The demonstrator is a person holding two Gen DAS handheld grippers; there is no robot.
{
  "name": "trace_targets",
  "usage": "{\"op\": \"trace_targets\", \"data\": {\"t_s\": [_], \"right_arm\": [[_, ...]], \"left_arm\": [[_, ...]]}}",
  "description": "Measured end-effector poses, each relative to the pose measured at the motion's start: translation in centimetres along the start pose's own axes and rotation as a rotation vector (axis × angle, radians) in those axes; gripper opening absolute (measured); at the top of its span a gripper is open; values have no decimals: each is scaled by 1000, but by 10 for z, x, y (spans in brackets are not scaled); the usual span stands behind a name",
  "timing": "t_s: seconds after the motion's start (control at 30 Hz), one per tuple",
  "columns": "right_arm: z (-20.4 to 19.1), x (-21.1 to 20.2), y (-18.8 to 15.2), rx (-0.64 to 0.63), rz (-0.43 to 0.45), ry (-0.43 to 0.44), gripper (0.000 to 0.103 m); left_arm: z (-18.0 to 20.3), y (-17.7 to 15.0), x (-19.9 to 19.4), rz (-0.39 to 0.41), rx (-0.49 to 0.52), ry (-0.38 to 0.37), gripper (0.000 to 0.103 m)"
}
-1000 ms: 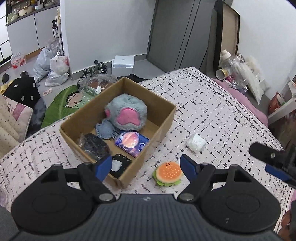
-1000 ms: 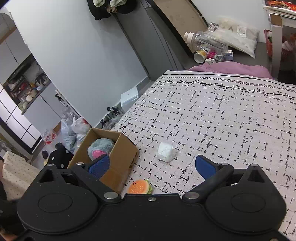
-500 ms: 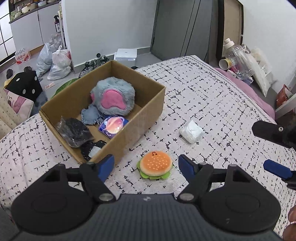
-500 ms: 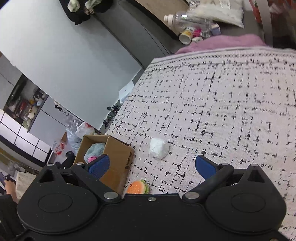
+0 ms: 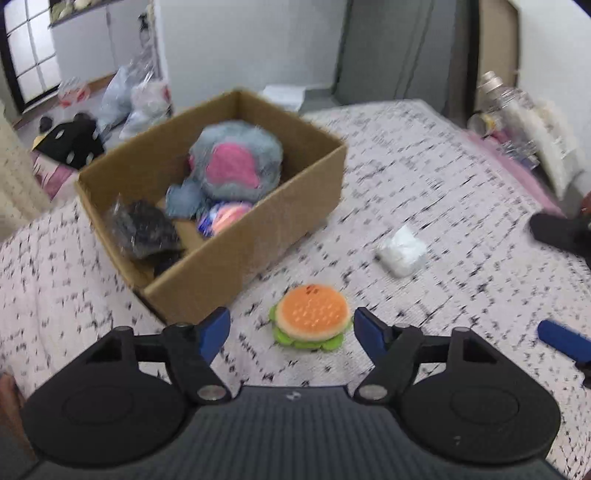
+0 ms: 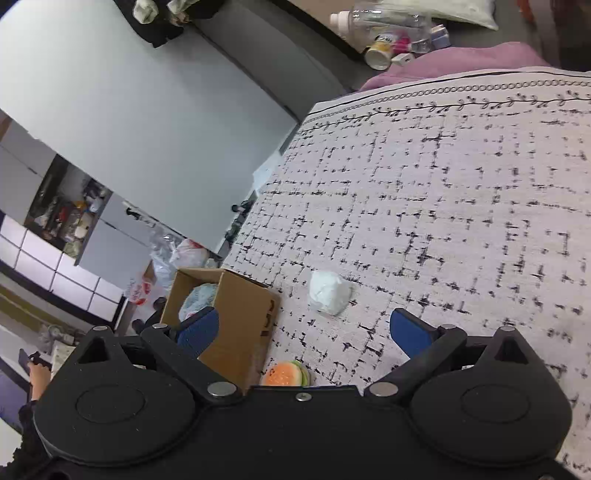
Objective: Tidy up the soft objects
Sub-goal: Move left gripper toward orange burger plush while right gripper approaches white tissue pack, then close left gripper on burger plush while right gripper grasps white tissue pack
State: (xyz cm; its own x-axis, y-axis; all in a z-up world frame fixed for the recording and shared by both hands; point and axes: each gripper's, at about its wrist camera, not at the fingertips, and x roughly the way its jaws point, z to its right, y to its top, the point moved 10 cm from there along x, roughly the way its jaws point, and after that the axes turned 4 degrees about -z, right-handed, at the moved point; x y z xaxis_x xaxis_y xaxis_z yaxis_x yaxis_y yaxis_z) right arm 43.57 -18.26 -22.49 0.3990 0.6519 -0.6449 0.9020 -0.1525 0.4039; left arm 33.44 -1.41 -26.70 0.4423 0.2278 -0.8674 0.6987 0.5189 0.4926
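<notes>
A plush burger (image 5: 312, 316) lies on the patterned bed cover, right in front of my open, empty left gripper (image 5: 291, 330); it also shows in the right wrist view (image 6: 286, 373). A white soft bundle (image 5: 402, 250) (image 6: 328, 291) lies further right. An open cardboard box (image 5: 243, 254) (image 6: 240, 317) holds a grey-pink plush (image 5: 236, 164), a black bag (image 5: 142, 229) and a small colourful packet. My right gripper (image 6: 303, 330) is open and empty, above the cover near the white bundle; its fingers (image 5: 561, 338) show at the right edge of the left wrist view.
The bed cover (image 6: 443, 206) stretches to the far edge, with a pink blanket (image 6: 461, 68) beyond. Bottles and cups (image 6: 391, 35) lie on the floor behind. Bags (image 5: 140, 99) and a black cushion (image 5: 70, 142) lie on the floor left of the bed.
My left gripper has drawn back and lowered toward the burger, which now sits between its fingertips' line. The right gripper has tilted and moved closer to the white bundle.
</notes>
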Motion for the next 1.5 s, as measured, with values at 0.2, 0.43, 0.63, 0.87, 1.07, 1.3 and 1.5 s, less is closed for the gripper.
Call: {"op": "trace_targets", "data": {"t_s": [0.2,0.43,0.63,0.87,1.07,1.3,1.5], "right_arm": [[16,23,-1,51,-55,-27,99],[23,37,4,73,-71,-2,99],[25,57,5,65,-107,-1,99],[32,81,8,63,-142,-6,94],[30,100,14,41,-162,-1,88],[25,122,15,7,-193,-15,81],[21,132,13,-44,-188,-37,39]], "left_arm": [[-2,-5,20,-42,-80,-29,69],[6,-14,52,-99,-98,25,68],[8,-16,64,-57,-125,39,68],[2,-2,66,-12,-185,28,47],[2,-1,65,-3,-194,22,44],[2,-1,67,-34,-218,26,44],[1,-3,67,-64,-233,13,44]]}}
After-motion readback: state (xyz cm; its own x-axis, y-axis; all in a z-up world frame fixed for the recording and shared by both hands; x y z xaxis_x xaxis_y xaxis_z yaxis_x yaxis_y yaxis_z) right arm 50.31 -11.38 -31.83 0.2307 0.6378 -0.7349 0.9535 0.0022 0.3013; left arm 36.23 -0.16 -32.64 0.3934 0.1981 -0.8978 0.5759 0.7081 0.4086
